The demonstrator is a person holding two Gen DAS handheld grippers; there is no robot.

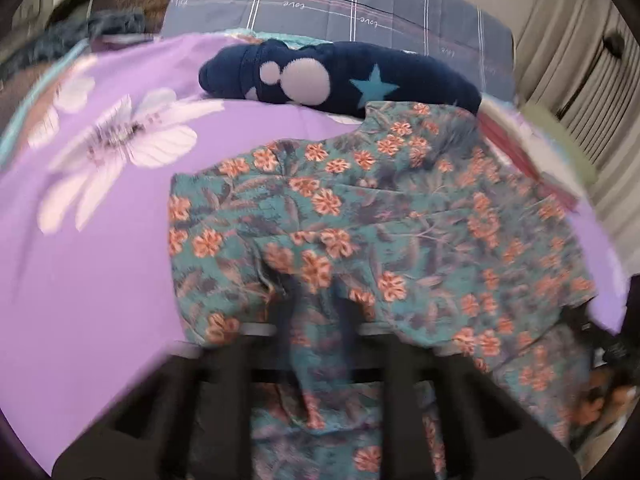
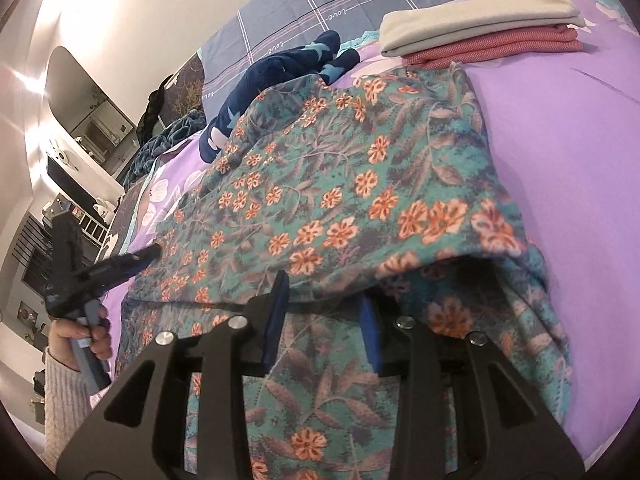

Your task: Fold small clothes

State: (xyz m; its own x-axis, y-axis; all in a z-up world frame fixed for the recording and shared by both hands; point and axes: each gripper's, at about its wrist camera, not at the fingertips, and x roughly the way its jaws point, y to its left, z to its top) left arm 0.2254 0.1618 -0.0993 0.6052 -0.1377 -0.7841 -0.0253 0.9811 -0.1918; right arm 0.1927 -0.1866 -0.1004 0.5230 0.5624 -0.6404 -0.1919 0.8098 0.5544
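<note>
A teal garment with orange flowers point(image 1: 400, 216) lies spread on the purple sheet point(image 1: 100, 260), partly folded over itself. My left gripper point(image 1: 316, 314) is shut, with a pinch of this floral cloth between its fingers. In the right wrist view the left gripper point(image 2: 154, 252) sits at the floral garment's point(image 2: 340, 184) left edge, held by a person's hand point(image 2: 80, 332). My right gripper point(image 2: 322, 320) is at the near edge, its blue pads point(image 2: 276, 320) apart. The folded upper layer drapes over its fingertips and the lower layer shows in the gap.
A navy fleece item with white dots and blue stars point(image 1: 340, 76) lies just behind the garment. A folded beige cloth point(image 2: 480, 24) rests on a folded red one point(image 2: 504, 50) at the back right. A grey checked quilt point(image 1: 340, 0) covers the far bed.
</note>
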